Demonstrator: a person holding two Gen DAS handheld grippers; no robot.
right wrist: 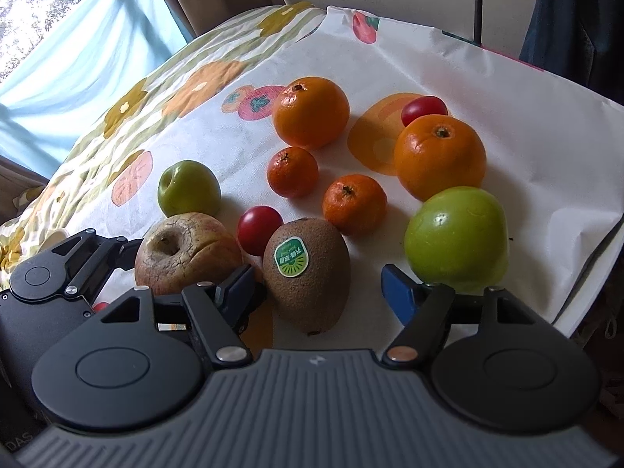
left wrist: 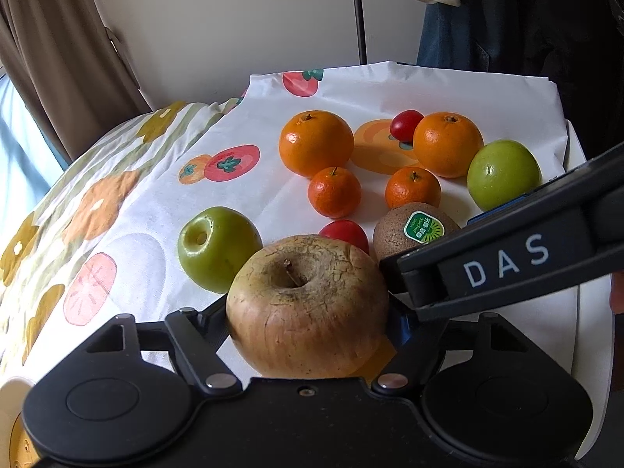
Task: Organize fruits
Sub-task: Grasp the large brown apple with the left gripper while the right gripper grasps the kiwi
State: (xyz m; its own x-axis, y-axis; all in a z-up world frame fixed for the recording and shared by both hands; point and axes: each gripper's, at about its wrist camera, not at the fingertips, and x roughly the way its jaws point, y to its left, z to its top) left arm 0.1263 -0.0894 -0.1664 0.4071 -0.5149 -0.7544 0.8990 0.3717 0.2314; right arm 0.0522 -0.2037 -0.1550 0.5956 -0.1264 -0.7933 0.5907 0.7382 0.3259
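A wrinkled brown-yellow apple point(left wrist: 308, 304) sits on the fruit-print cloth point(left wrist: 249, 195) between the fingers of my left gripper point(left wrist: 308, 314), whose pads press its two sides. Just to its right stands a kiwi point(right wrist: 308, 273) with a green sticker. My right gripper point(right wrist: 318, 292) straddles it, open, with a gap at the right blue pad point(right wrist: 397, 292). Its left finger point(left wrist: 487, 265) lies between the apple and the kiwi. Beyond lie two big oranges point(right wrist: 310, 111) point(right wrist: 440, 156), two mandarins point(right wrist: 292, 171) point(right wrist: 355, 202), two green apples point(right wrist: 189, 189) point(right wrist: 456, 238) and two red tomatoes point(right wrist: 259, 230) point(right wrist: 424, 108).
The cloth's right edge point(right wrist: 608, 241) drops off just past the near green apple. A wall, a brown curtain point(left wrist: 58, 58) and a dark pole point(left wrist: 358, 11) stand behind the table. Dark clothing point(left wrist: 526, 19) hangs at the back right. Bare cloth lies to the left of the fruit.
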